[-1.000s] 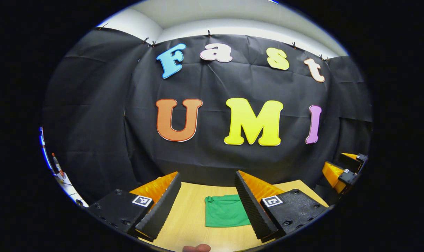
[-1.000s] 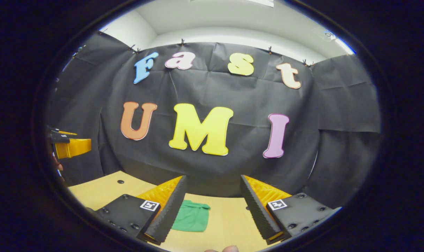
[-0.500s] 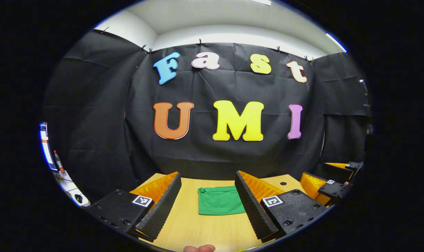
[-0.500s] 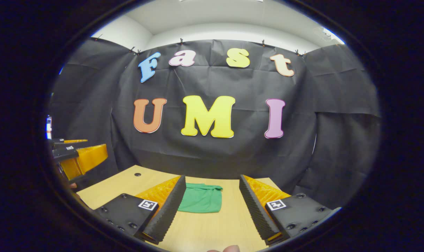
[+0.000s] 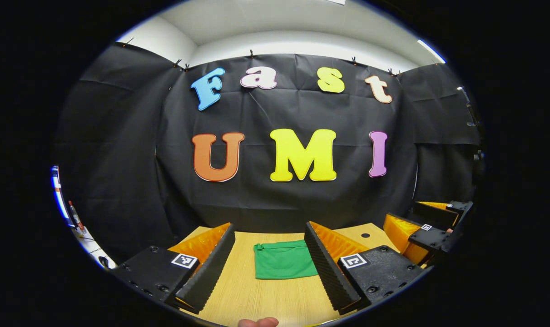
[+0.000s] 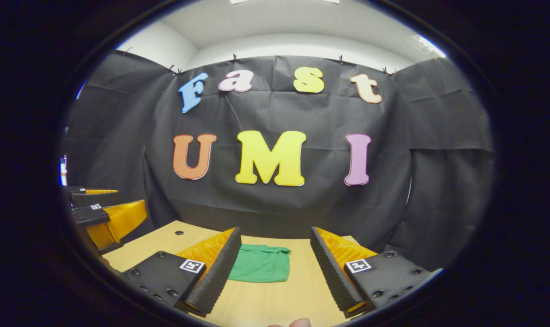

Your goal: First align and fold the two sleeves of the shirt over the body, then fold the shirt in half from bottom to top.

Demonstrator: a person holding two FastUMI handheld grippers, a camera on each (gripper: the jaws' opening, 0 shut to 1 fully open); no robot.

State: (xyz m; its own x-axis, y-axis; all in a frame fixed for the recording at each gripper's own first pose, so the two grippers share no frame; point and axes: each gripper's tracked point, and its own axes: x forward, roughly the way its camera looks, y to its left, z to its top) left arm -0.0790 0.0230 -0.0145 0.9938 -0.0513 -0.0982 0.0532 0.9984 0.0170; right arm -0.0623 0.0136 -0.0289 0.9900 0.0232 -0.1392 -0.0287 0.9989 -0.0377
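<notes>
Shirt (image 5: 284,260) green, folded into flat rectangle on table (image 5: 265,299); both grippers' jaws apart.

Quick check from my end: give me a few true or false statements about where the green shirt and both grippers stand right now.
1. The green fabric shirt lies folded into a compact rectangle on the light wooden table. True.
2. The left gripper is shut on the shirt. False: its jaws are open, clear of the cloth.
3. The right gripper is open and holds nothing. True.
4. The shirt hangs off the table's front edge. False: it lies flat near the far edge, by the black cloth wall.
</notes>
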